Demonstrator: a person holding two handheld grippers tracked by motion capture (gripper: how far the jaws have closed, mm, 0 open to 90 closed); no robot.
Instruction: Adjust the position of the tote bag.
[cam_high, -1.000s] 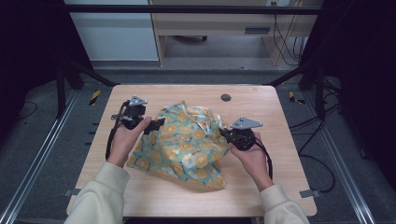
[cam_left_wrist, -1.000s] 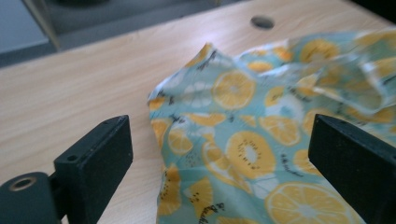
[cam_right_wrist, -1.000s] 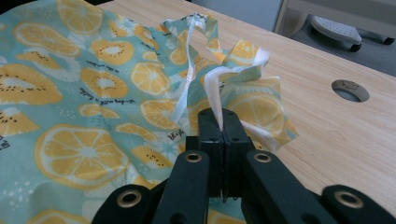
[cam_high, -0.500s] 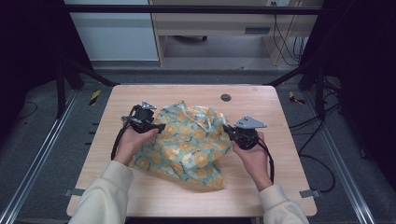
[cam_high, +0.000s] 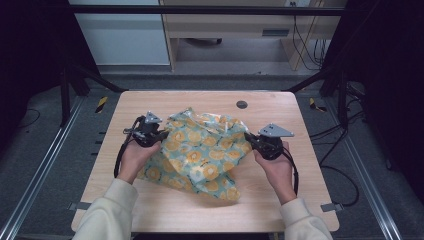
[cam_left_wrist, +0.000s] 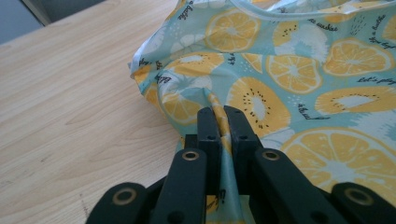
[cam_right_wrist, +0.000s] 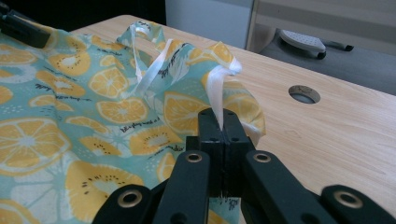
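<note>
Forearms: in cream sleeves (cam_high: 107, 210), entering from the near edge of the high view, one to each side of the cloth.
Left gripper (cam_high: 161, 135): at the cloth's left edge; fingers (cam_left_wrist: 209, 133) just closed, now pinched on a raised fold of the fabric, a thin ridge of it showing between them.
Right gripper (cam_high: 251, 139): at the cloth's right edge; fingers (cam_right_wrist: 208, 130) pressed together on the cloth's white-backed edge, which stands up in a twist above them.
Printed cloth (cam_high: 202, 150): teal, with orange-slice and kiwi pattern and small lettering; lying crumpled at the middle of the wooden surface (cam_high: 165, 207), held at both sides, near corner drooping toward the person.
White strap (cam_right_wrist: 148, 70): a loop of ribbon or trim standing up on the far part of the cloth, free of both grippers.
Cable hole (cam_high: 241, 104): round, in the surface beyond the cloth, apart from it.
Likely step: spreading or lifting the cloth by its two sides.
Risk, left: shallow pinch on a thin fold; probably slips out if pulled sideways hard.
Risk, right: hold on a narrow twisted edge; could tear loose or keep the twist, leaving that side bunched.
Risk, overall: uneven pull would likely drag the whole cloth across the surface instead of opening it; loose strap may snag in the folds.
</note>
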